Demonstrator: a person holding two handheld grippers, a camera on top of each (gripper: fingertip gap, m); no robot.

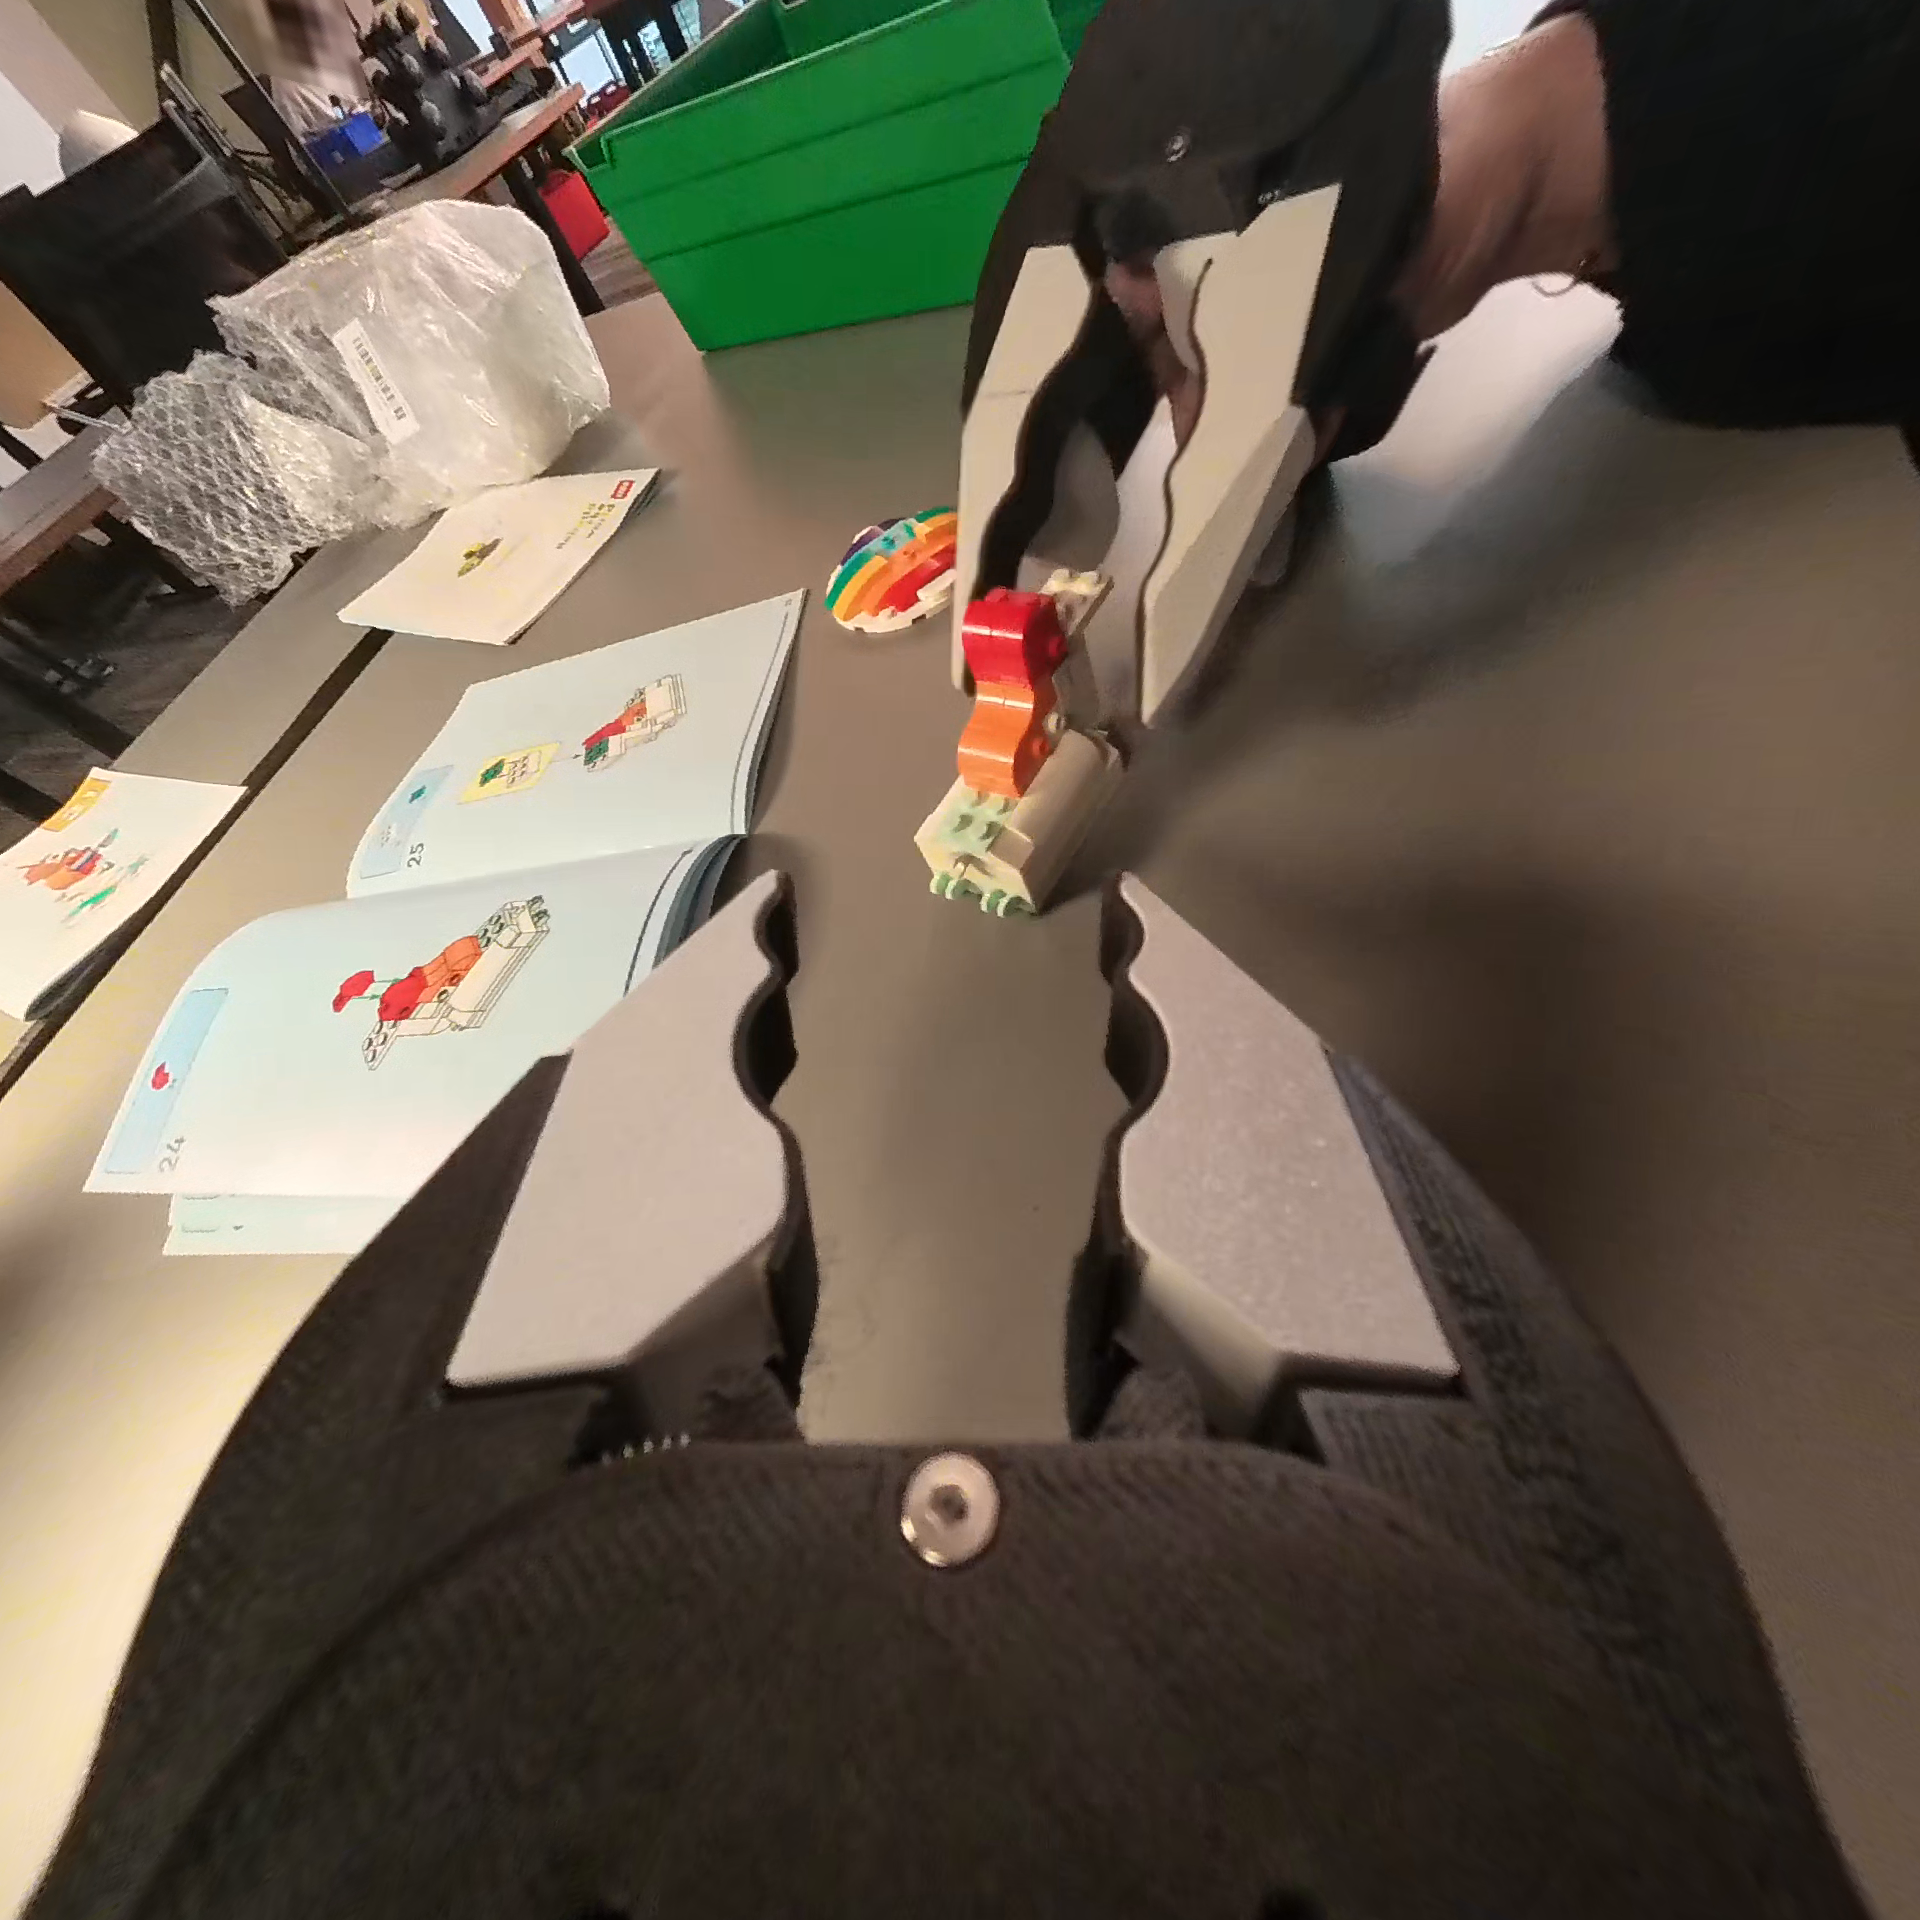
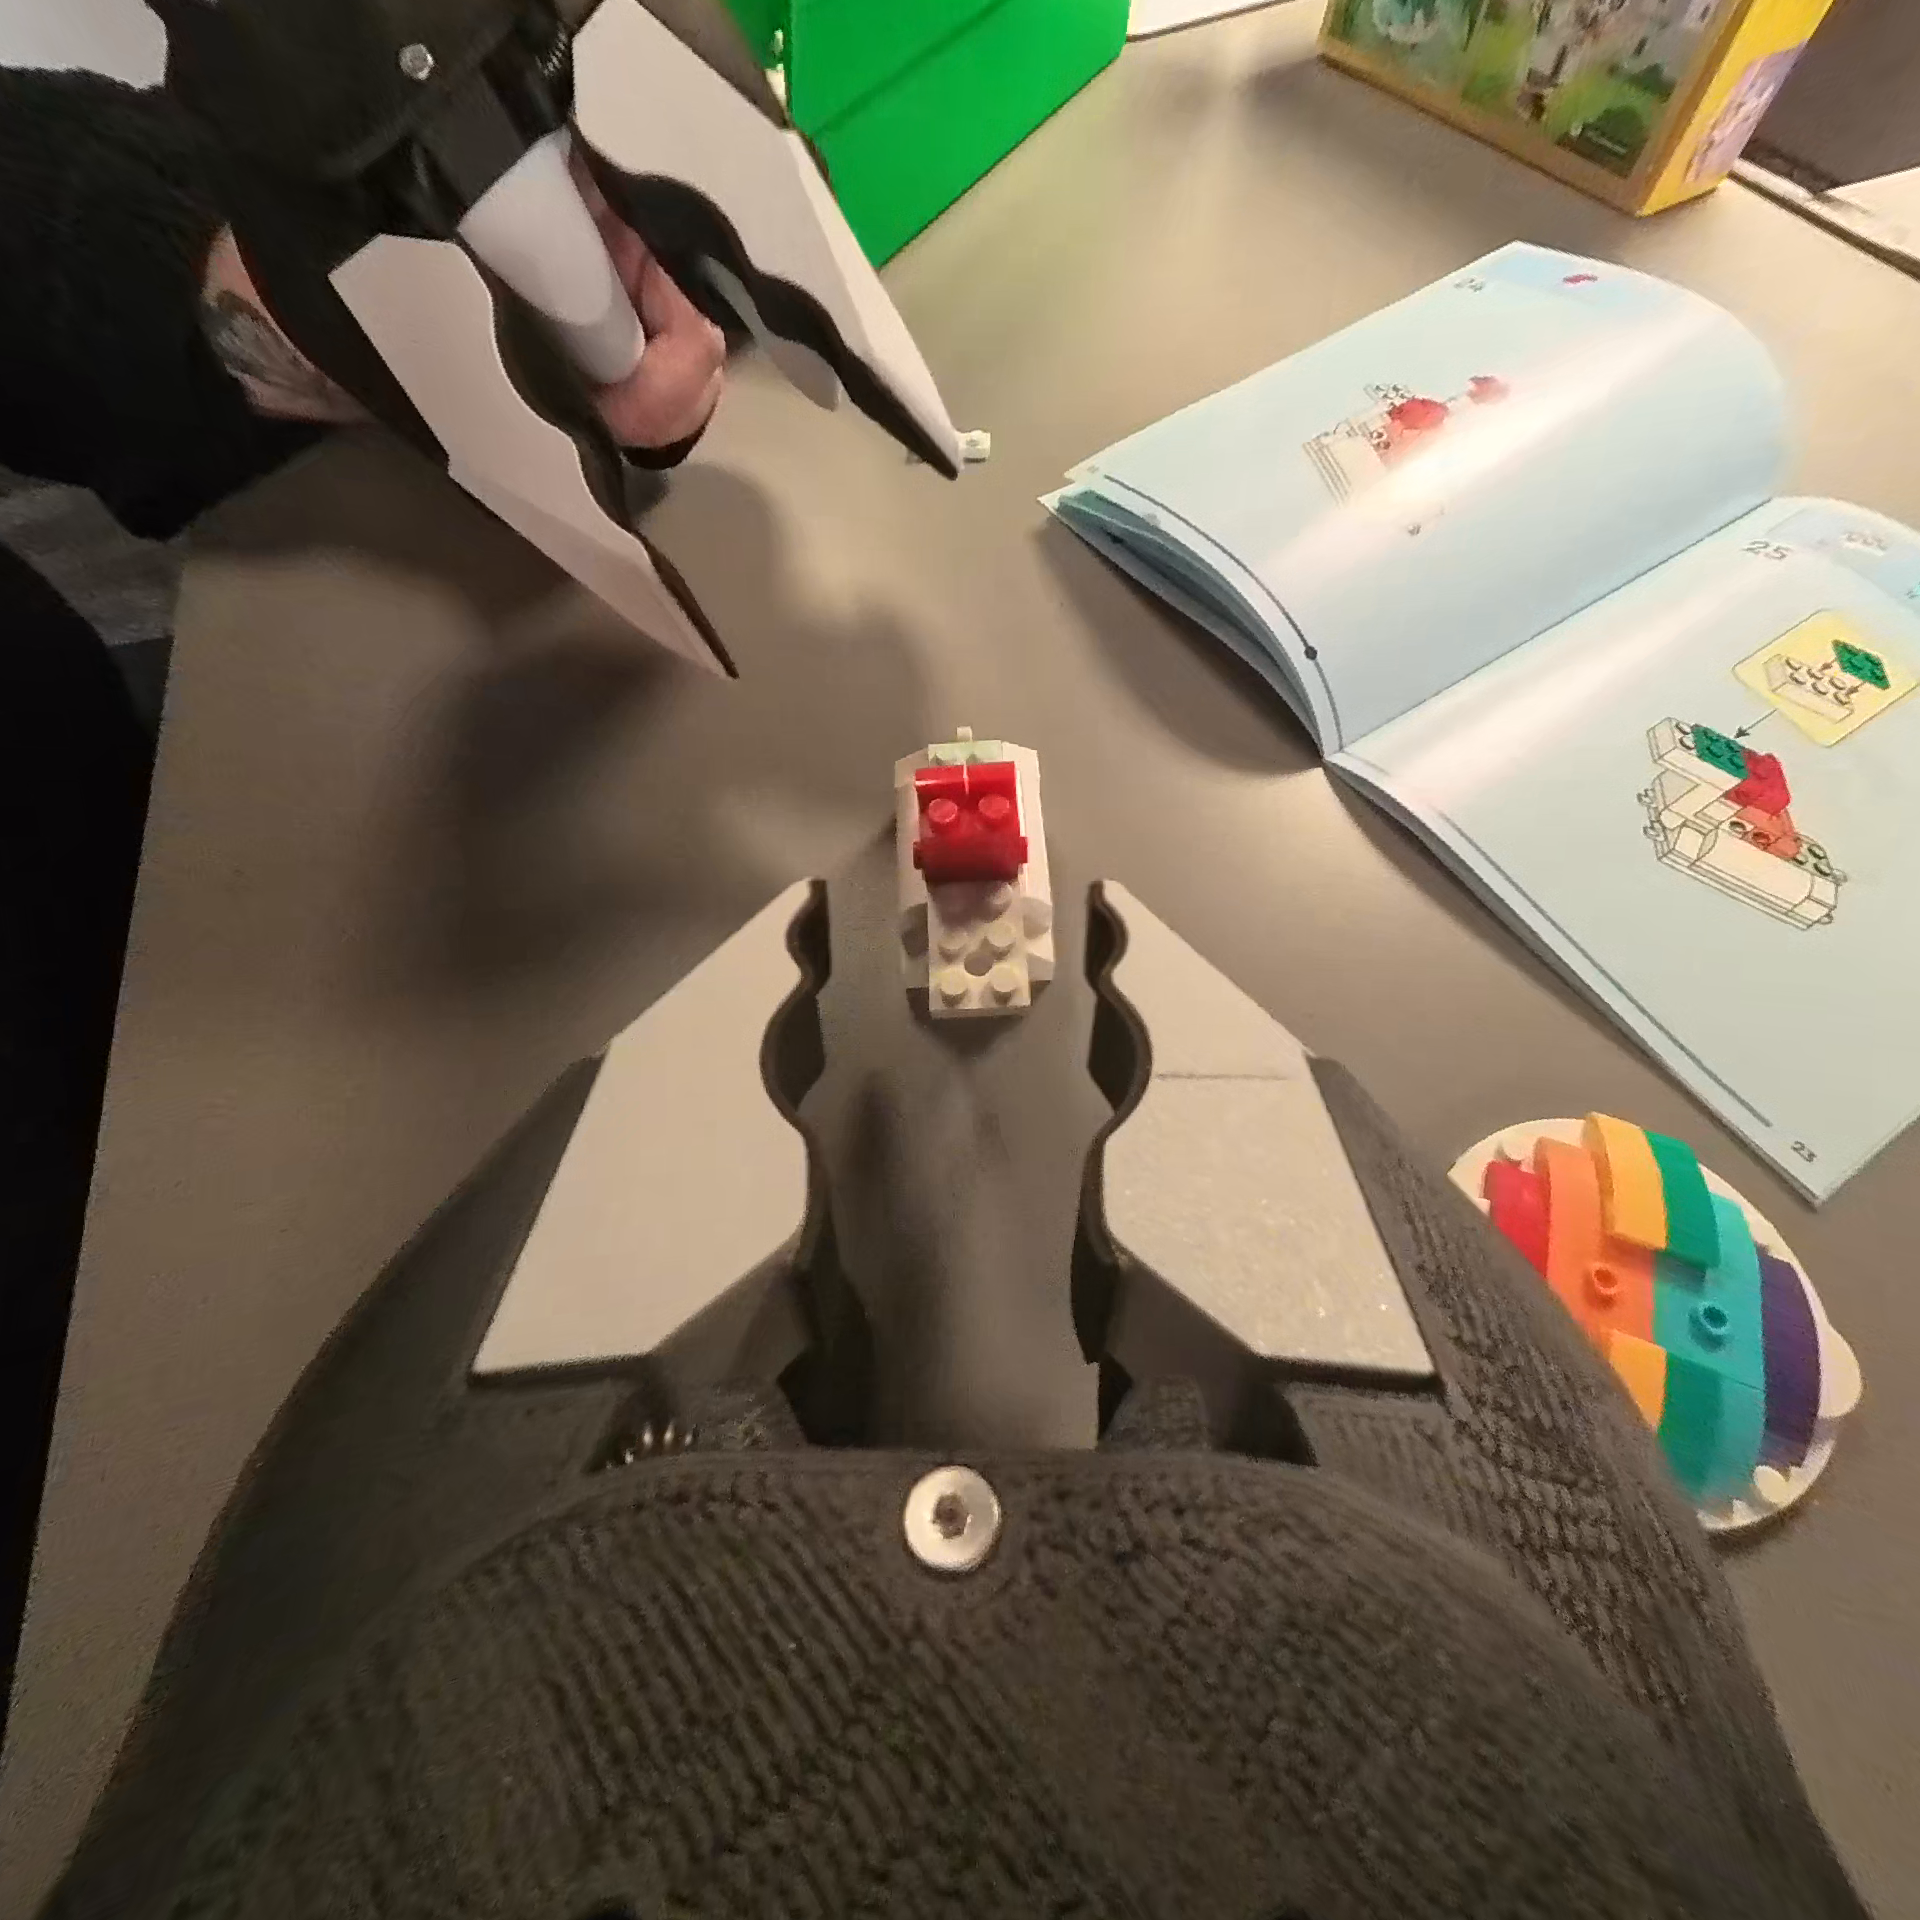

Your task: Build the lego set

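**Though Well Begun, Far From Built**

While hovering low over the grey table [image 1: 1455, 935], kept the left gripper [image 1: 945, 904] spread wide and empty. Found the lego model [image 1: 1023, 790] just past those fingertips at 12 o'clock, resting on the table: a white body on pale green plates, stacked with an orange brick and a red one. Reached in from the far side with the right gripper [image 2: 956, 894], fingers parted, straddling the model's end but not visibly pinching it.

Judged the work as partway: red brick already seated, as on the nearer page of the open booklet [image 1: 582, 748] at 9 o'clock; green plate drawn on the farther page not yet on, and not spotted loose anywhere. Noted a finished-looking rainbow disc [image 1: 899, 566] at 11 o'clock.

Bore printed step numerals on the booklet pages, left unquoted. Farther off at 10 o'clock, saw a second leaflet [image 1: 509, 551] with a small red logo, then labelled bubble-wrapped bundles [image 1: 364, 364]. Ended with green bins [image 1: 831, 177] at 12 o'clock.
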